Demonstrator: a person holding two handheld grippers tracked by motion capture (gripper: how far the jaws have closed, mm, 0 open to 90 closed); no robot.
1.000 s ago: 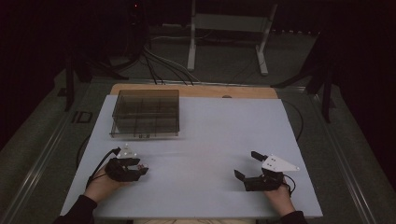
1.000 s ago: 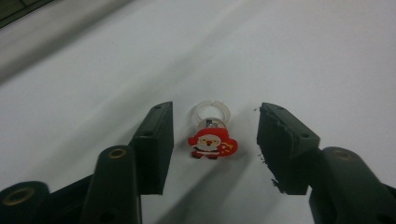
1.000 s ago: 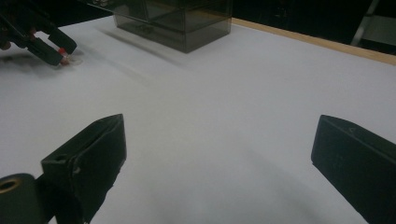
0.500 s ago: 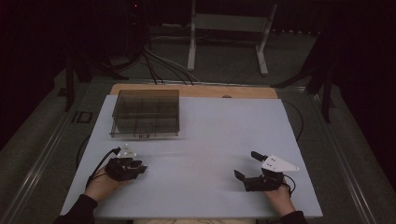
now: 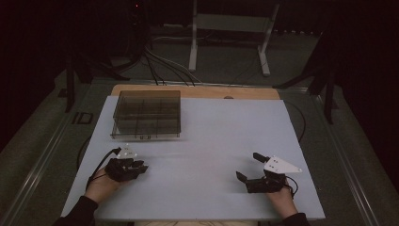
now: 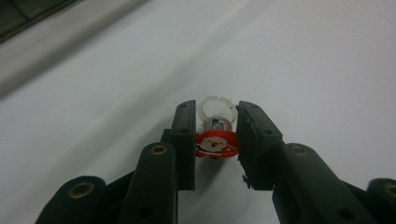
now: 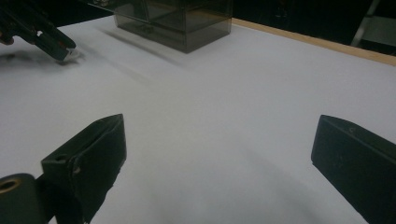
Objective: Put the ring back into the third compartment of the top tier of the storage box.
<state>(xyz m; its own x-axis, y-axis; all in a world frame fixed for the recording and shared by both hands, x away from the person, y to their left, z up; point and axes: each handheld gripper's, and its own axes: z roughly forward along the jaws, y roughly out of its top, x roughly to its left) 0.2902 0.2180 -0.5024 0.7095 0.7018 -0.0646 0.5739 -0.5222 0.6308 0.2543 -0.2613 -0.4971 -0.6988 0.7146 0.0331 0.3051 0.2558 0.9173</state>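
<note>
Jaws of my left gripper (image 6: 215, 126) just closed in, pads now touching Santa ring (image 6: 215, 140) on white table (image 5: 211, 141) | grasp looks made, lift next | right gripper (image 7: 219, 154) open, idle.

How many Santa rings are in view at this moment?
1. The small clear plastic ring with a red Santa face sits between the left tongs, low on the white table. Others may be hidden.

Glossy clear plastic Santa ring (image 6: 215, 133) between matt black left gripper (image 6: 215, 122) pads, smooth matt white table sheet (image 5: 211, 141), smoky transparent plastic organiser box (image 5: 147, 114) beyond
</note>
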